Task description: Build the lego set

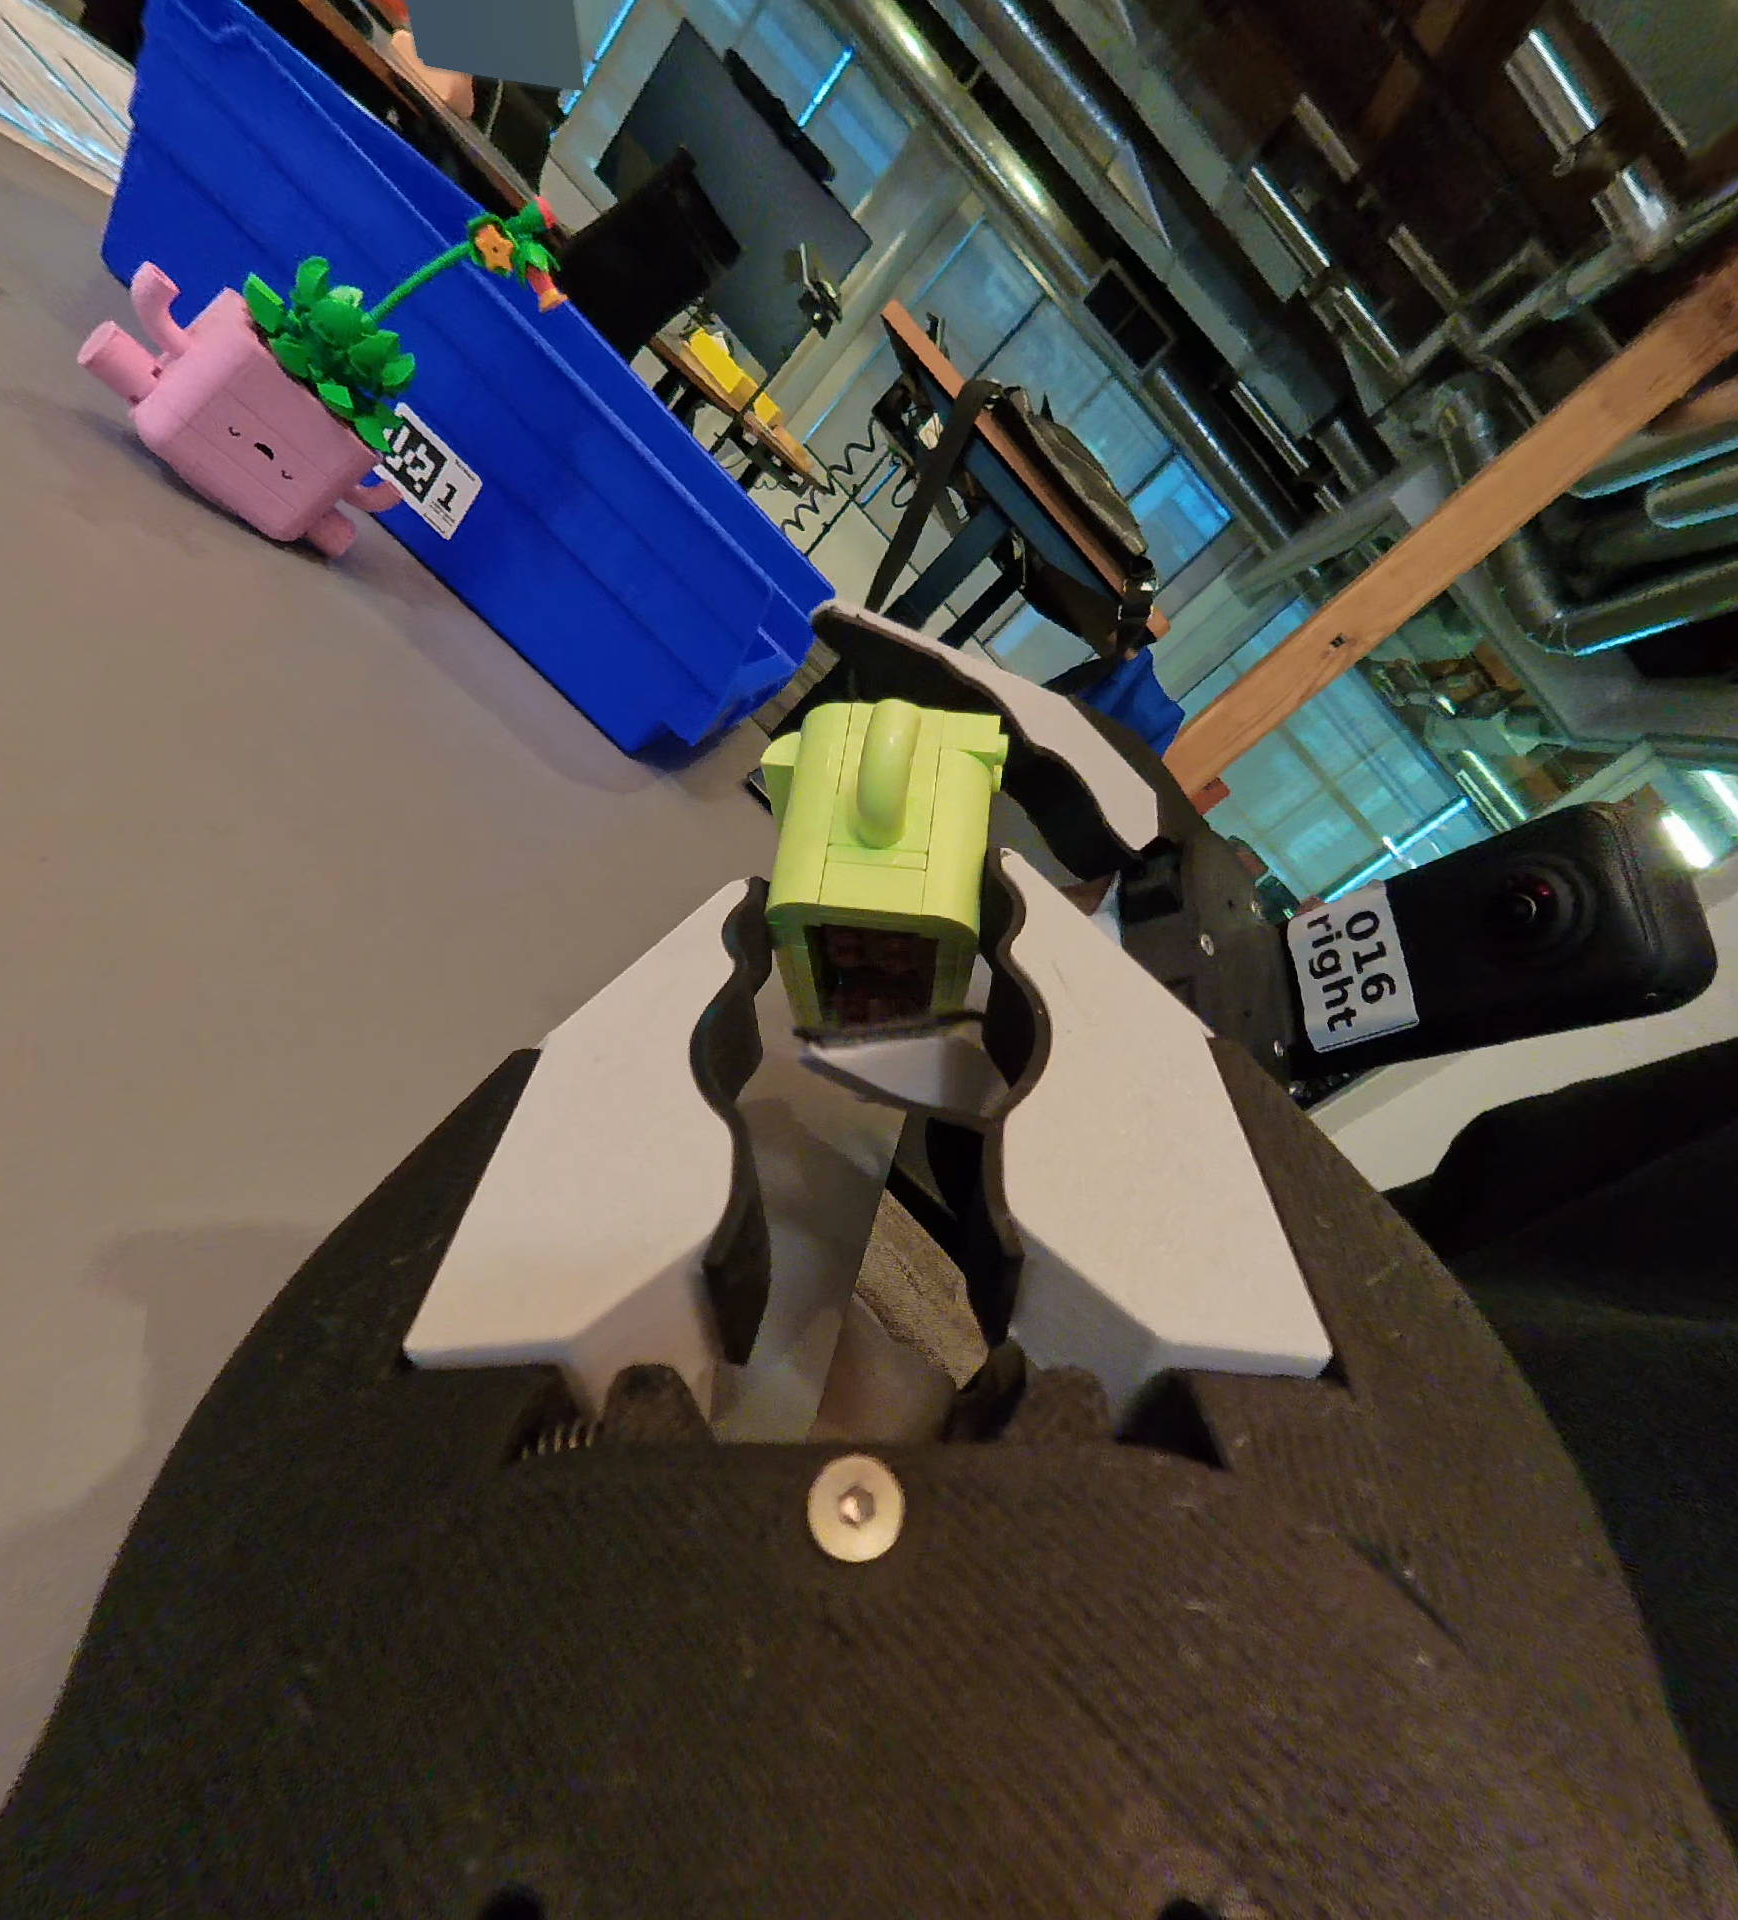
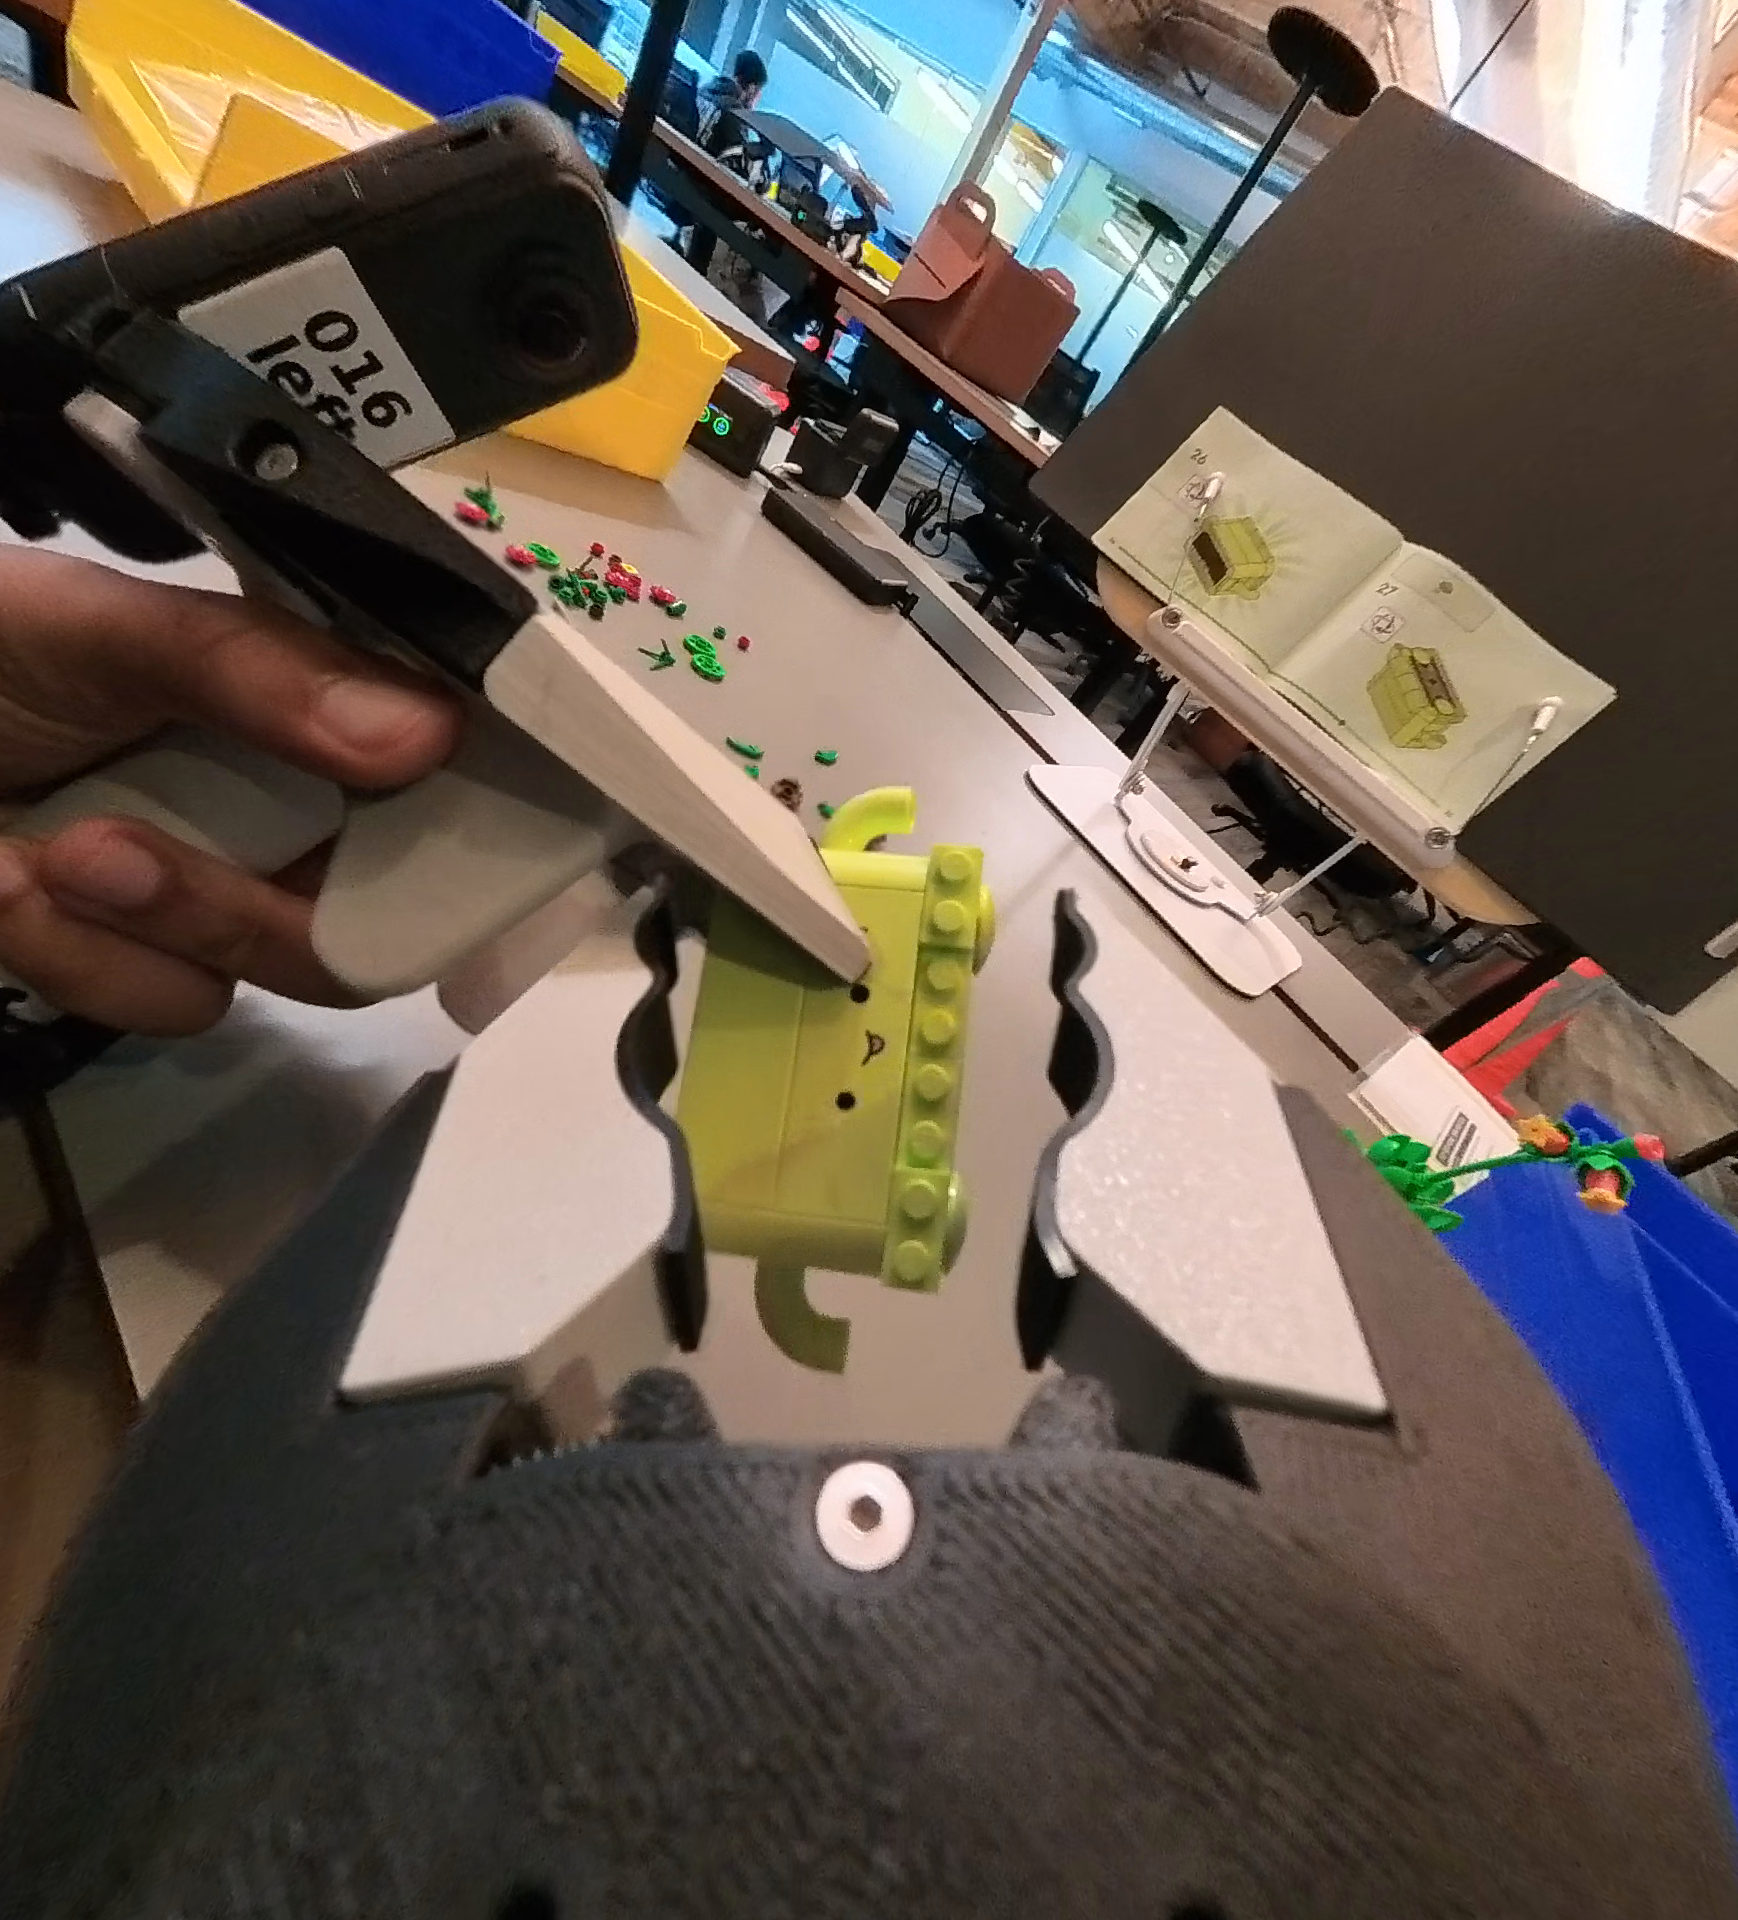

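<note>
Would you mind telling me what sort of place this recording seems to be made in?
Probably a shared workshop or lab office. Bare metal ducts run overhead, rows of desks stretch behind, and the grey table carries a blue bin and an instruction booklet on a stand.

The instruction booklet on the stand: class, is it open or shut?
Open. The instruction booklet lies spread on its wire stand, with two facing pages showing.
</note>
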